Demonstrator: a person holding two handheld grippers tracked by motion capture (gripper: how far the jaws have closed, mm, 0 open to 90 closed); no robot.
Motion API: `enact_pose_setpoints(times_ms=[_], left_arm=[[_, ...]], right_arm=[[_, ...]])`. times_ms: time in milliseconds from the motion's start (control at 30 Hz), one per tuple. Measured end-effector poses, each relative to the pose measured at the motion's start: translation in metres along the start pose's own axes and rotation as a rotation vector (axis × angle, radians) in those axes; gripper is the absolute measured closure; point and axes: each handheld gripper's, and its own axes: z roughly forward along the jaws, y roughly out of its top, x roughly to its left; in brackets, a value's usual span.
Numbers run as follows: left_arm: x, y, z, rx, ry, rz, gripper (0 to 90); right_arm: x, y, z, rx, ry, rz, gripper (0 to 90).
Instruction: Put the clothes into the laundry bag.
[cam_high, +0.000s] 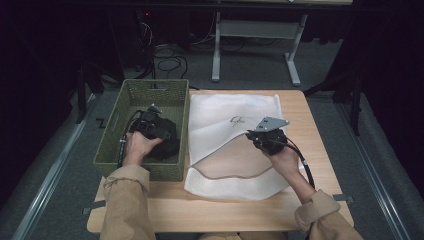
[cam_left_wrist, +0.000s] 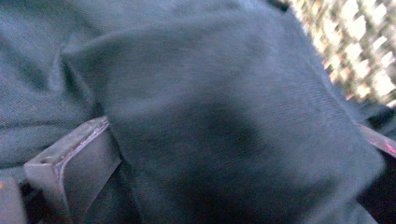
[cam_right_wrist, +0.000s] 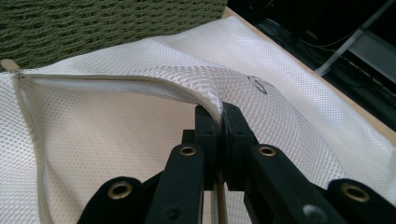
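A dark blue-grey cloth (cam_high: 170, 149) lies in the green woven basket (cam_high: 155, 85). My left gripper (cam_high: 162, 132) is down inside the basket on it. In the left gripper view the jaws stand wide apart, and a bulge of the cloth (cam_left_wrist: 196, 70) sits between them without either pad clearly pressing it. A white mesh bag (cam_high: 230, 112) with a zip along its mouth lies flat on the table. My right gripper (cam_right_wrist: 219, 116) is shut on the upper edge of the bag's mouth (cam_right_wrist: 177, 88) and holds it raised, so the bag gapes toward the basket.
The basket (cam_right_wrist: 93, 23) stands at the table's left edge, touching the bag's left side. The wooden table (cam_high: 225, 210) has a bare strip along its front. Beyond its far edge are a metal frame (cam_high: 255, 45) and cables on the floor.
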Motion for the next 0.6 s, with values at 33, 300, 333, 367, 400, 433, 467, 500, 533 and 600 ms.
enact_pose_setpoints(times_ms=[33, 300, 333, 367, 400, 433, 467, 500, 533, 600], left_arm=[[-0.001, 0.0, 0.002, 0.013, 0.015, 0.021, 0.4], [-0.011, 0.004, 0.015, 0.08, 0.102, 0.077, 0.0], [-0.011, 0.003, 0.016, 0.08, 0.105, 0.079, 0.0], [-0.011, 0.003, 0.017, 0.083, 0.108, 0.081, 0.0], [-0.011, 0.003, 0.017, 0.085, 0.11, 0.08, 0.0], [-0.012, 0.004, 0.018, 0.09, 0.118, 0.085, 0.0], [-0.013, 0.004, 0.019, 0.093, 0.125, 0.084, 0.2], [-0.013, 0.004, 0.019, 0.095, 0.13, 0.082, 0.2], [-0.013, 0.005, 0.02, 0.099, 0.137, 0.079, 0.3], [-0.015, 0.006, 0.021, 0.109, 0.149, 0.08, 0.8]], right_arm=[[-0.001, 0.0, 0.0, -0.003, -0.002, -0.002, 87.9], [-0.005, -0.002, 0.004, 0.016, -0.006, 0.007, 87.9], [-0.004, -0.001, 0.004, 0.017, -0.006, 0.008, 87.9], [-0.004, -0.001, 0.004, 0.019, -0.007, 0.008, 87.9], [-0.004, -0.001, 0.004, 0.017, -0.007, 0.007, 87.9], [-0.004, -0.001, 0.004, 0.017, -0.008, 0.005, 87.9], [-0.005, 0.0, 0.005, 0.02, -0.011, 0.005, 87.9], [-0.005, 0.0, 0.006, 0.022, -0.012, -0.001, 87.9], [-0.005, 0.0, 0.006, 0.024, -0.013, 0.001, 87.9], [-0.007, 0.0, 0.009, 0.029, -0.017, 0.004, 87.9]])
